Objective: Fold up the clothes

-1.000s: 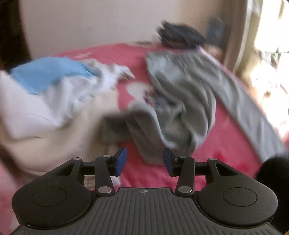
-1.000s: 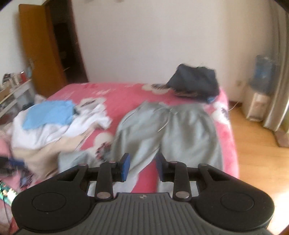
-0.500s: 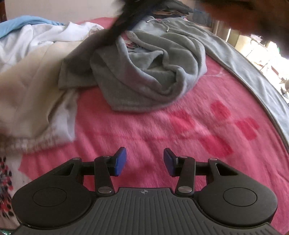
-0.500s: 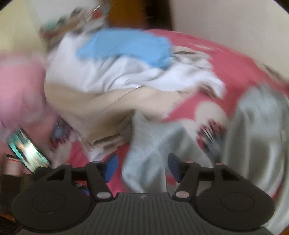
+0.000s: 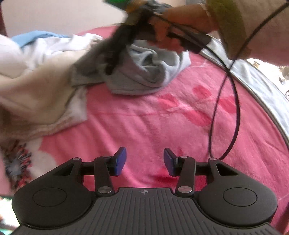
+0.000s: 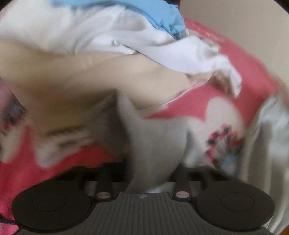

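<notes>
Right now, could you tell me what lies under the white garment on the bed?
A beige garment shows beneath the white garment, itself on the pink blanket. Anything deeper in the pile is covered.

A bed [image 5: 144,126] with a pink blanket printed with white and red patches fills the room below a plain pale wall [image 5: 54,14]; daylight glares at the right edge.

Materials as I see them: bed blanket [image 5: 144,126], fuzzy pink fleece, matt; grey trousers [image 5: 150,72], upper centre, soft brushed cloth; beige garment [image 5: 36,90], left, plush cloth; left gripper [image 5: 144,160] body, matt ribbed black plastic with smooth blue fingers [image 5: 120,160]; cable [image 5: 225,108], glossy black.
</notes>
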A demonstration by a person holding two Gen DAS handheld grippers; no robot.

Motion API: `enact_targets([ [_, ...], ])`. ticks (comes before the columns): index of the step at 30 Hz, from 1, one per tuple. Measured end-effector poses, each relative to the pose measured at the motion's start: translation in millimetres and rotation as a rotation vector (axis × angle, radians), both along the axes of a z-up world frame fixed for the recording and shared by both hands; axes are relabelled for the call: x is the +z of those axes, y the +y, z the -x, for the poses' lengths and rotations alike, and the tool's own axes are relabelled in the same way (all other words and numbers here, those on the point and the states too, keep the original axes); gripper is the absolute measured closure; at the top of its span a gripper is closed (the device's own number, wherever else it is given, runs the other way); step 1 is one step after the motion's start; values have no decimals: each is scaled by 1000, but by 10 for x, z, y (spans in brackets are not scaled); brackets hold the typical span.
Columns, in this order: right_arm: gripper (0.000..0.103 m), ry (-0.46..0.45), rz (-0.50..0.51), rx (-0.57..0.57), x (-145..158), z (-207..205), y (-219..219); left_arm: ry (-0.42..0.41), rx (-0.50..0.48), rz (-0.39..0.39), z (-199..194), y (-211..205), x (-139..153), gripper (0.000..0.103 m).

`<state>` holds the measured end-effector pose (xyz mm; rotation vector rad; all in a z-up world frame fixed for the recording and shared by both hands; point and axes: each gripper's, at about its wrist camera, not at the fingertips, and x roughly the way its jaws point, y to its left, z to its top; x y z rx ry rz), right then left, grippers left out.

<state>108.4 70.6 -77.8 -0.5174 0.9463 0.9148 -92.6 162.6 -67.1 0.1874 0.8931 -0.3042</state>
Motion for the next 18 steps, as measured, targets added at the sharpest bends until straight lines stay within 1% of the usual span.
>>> enact_targets([
  [1, 92, -4, -9, 24, 49, 51, -40, -3, 14, 0, 32, 43, 37, 58],
  [2, 93, -2, -21, 59, 113, 108, -92, -4, 39, 8, 31, 114, 79, 58],
  [5, 93, 83, -99, 231, 396, 316, -296, -17, 125, 44, 11, 352, 208, 58],
  [6, 92, 121, -105, 314, 505, 402, -394, -22, 157, 61, -2, 446, 254, 58],
  [8, 92, 210, -95, 502, 722, 583, -626, -37, 190, 90, -20, 599, 331, 58],
  [9, 90, 255, -89, 595, 830, 674, -742, -41, 195, 97, -29, 643, 356, 58],
  [11, 87, 297, 1, 775, 947, 909, -856, -43, 189, 107, -77, 655, 356, 58],
  [12, 82, 313, 55, 863, 996, 1031, -902, -44, 185, 111, -101, 660, 355, 58],
  [13, 73, 303, 98, 920, 1010, 1144, -909, -44, 175, 124, -131, 626, 337, 58],
  [14, 66, 282, 128, 925, 975, 1207, -866, -43, 165, 137, -160, 592, 319, 58],
  [15, 57, 262, 154, 913, 924, 1248, -809, -43, 156, 149, -189, 558, 301, 58],
  [17, 56, 232, 188, 878, 843, 1318, -696, -45, 129, 180, -232, 484, 276, 58],
  [18, 56, 235, 169, 846, 846, 1312, -664, -48, 112, 197, -245, 444, 268, 58],
])
